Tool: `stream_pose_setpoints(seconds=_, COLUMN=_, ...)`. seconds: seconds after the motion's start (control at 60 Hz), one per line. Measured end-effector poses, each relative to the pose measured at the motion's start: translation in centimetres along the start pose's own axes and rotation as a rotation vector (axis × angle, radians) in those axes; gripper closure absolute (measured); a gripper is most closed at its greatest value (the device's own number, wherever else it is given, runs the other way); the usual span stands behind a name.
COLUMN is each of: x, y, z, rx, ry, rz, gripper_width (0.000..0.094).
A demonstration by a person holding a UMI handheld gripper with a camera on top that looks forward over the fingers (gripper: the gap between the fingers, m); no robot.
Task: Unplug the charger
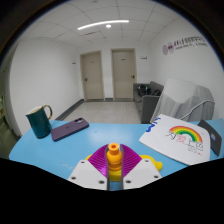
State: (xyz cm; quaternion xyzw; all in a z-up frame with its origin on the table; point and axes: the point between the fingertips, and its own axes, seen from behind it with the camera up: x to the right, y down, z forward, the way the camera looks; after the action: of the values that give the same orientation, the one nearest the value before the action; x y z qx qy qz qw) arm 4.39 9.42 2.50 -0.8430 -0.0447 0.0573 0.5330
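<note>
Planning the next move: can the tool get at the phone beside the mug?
Probably yes: the phone lies beyond the tool with bare blue table between, but an orange object sits between the tool's fingers.

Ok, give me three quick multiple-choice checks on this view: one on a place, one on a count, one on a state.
1. The orange piece is:
A. on the phone
B. inside the mug
C. between the fingers

2. Doors in the far wall:
A. one
B. two
C. four

3. The mug is:
A. upright
B. on its side
C. upside down

Answers:
1. C: the orange piece stands between the fingers, against the magenta pads. The phone lies beyond them, beside the mug.
2. B: two doors stand side by side.
3. A: the mug's rim faces up and its handle is at the side.
</note>
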Motion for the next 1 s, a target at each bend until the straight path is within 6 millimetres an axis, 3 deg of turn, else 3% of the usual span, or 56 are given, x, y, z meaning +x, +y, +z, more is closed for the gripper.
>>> stream_pose_setpoints(seconds=0.083, x=0.1, y=-0.1, z=0.2, rx=0.002, ry=0.033, rz=-0.035, gripper_width=0.0878)
stream_pose_setpoints(seconds=0.233, x=0.1, y=-0.4, z=0.1, rx=-0.044, ry=0.029, rz=-0.022, gripper_width=0.0901)
stream_pose_setpoints(seconds=0.267, x=-0.2, y=-2.9, z=-0.9, rx=0.01, ry=0.006, rz=0.013, gripper_width=0.0904)
stream_pose_setpoints(seconds=0.3, x=-0.2, y=-7.8, z=-2.2, rx=0.112, ry=-0.001, rz=0.017, gripper_width=0.0904)
stream_pose_setpoints(seconds=0.35, x=1.6, y=-13.2, z=-4.2, rx=0.216, ry=0.054, rz=-0.06, gripper_width=0.0904)
stream_pose_setpoints(seconds=0.417, x=5.3, y=-16.7, z=-6.1, rx=0.233, ry=0.107, rz=-0.069, gripper_width=0.0904)
stream_pose_setpoints(seconds=0.467, x=7.3, y=-17.1, z=-6.9, rx=0.22, ry=0.136, rz=-0.047, gripper_width=0.0903)
stream_pose_setpoints(seconds=0.533, x=11.4, y=-14.4, z=-7.4, rx=0.147, ry=0.202, rz=-0.061, gripper_width=0.0902)
stream_pose_setpoints(seconds=0.567, x=12.4, y=-12.6, z=-8.1, rx=0.078, ry=0.233, rz=-0.062, gripper_width=0.09)
stream_pose_setpoints(seconds=0.7, x=16.0, y=-0.5, z=-8.9, rx=-0.205, ry=0.272, rz=0.002, gripper_width=0.0896)
stream_pose_setpoints(seconds=0.75, x=16.1, y=2.4, z=-9.4, rx=-0.263, ry=0.264, rz=0.034, gripper_width=0.0894)
stream_pose_setpoints(seconds=0.85, x=15.9, y=5.2, z=-9.3, rx=-0.312, ry=0.24, rz=0.051, gripper_width=0.0892)
stream_pose_setpoints(seconds=1.0, x=15.9, y=6.8, z=-8.4, rx=-0.351, ry=0.208, rz=0.05, gripper_width=0.087)
